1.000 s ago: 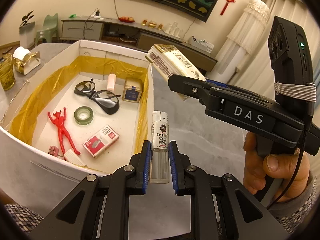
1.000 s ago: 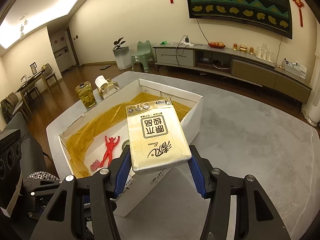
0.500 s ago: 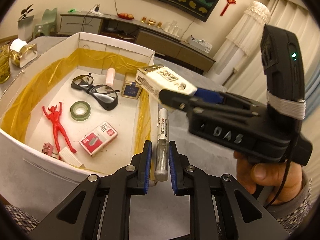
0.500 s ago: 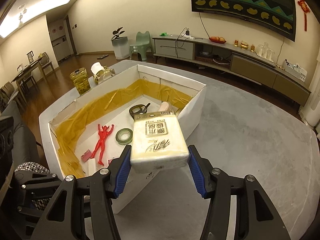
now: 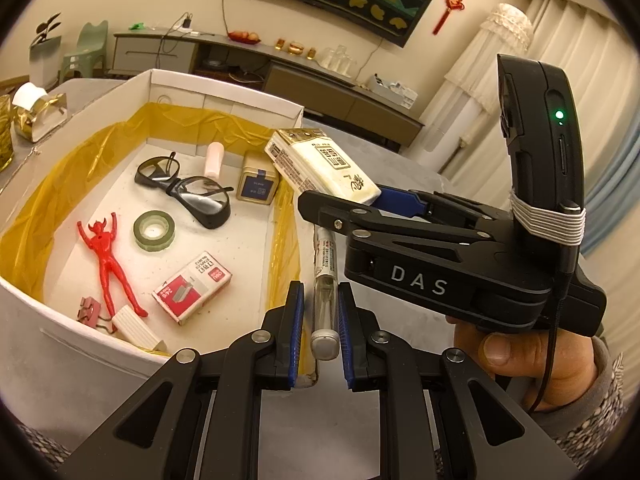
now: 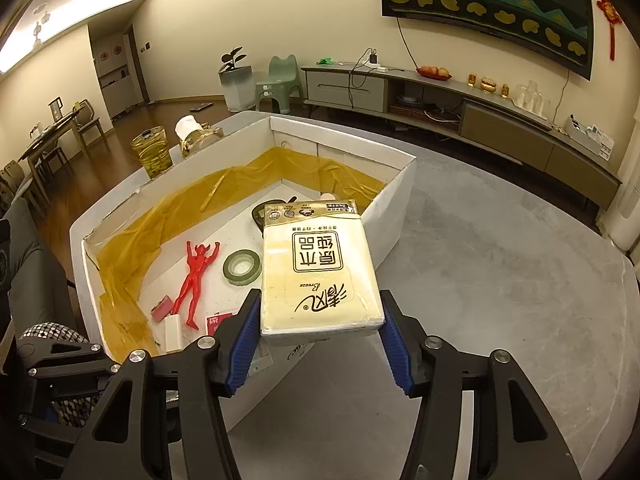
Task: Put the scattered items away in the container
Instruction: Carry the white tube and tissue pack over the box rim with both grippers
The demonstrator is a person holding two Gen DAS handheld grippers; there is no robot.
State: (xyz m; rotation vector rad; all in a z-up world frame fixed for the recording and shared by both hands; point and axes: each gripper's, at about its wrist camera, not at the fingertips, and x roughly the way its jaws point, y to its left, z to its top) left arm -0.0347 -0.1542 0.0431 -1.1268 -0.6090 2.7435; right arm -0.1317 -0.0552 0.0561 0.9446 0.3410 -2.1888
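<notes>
- Grey mottled surface [image 6: 500, 280] carries a white rectangular box lined with yellow film [image 5: 224, 92], set before a living-room wall with a long low cabinet [image 6: 440, 96].
- Left gripper [image 5: 319, 312]: blue-padded fingers [image 5: 294, 312] closed on a slim clear-barrelled marker pen with a white cap and printed label [image 5: 325, 280]; the pen points forward along the outside of the box's right wall, just beside its rim.
- Right gripper [image 6: 320, 332]: blue pads closed on the near end of a cream-coloured soft tissue pack with black printed characters [image 6: 318, 272]; the pack is held in the air, tilted, above the right wall of the box, reaching over the interior.
- Inside the box, on its floor: a red plastic humanoid figure [image 5: 106, 256], a roll of green tape [image 5: 154, 231], black-framed glasses [image 5: 188, 192], a red and white staple box [image 5: 192, 288], a small gold-rimmed tin with a blue label [image 5: 258, 184] in the far right corner, and a pale pink cylinder [image 5: 213, 159] against the far wall.
- Near wall of the box: a pink binder clip [image 5: 89, 310] and a white ribbed block [image 5: 138, 328] lie beside the figure's feet.
</notes>
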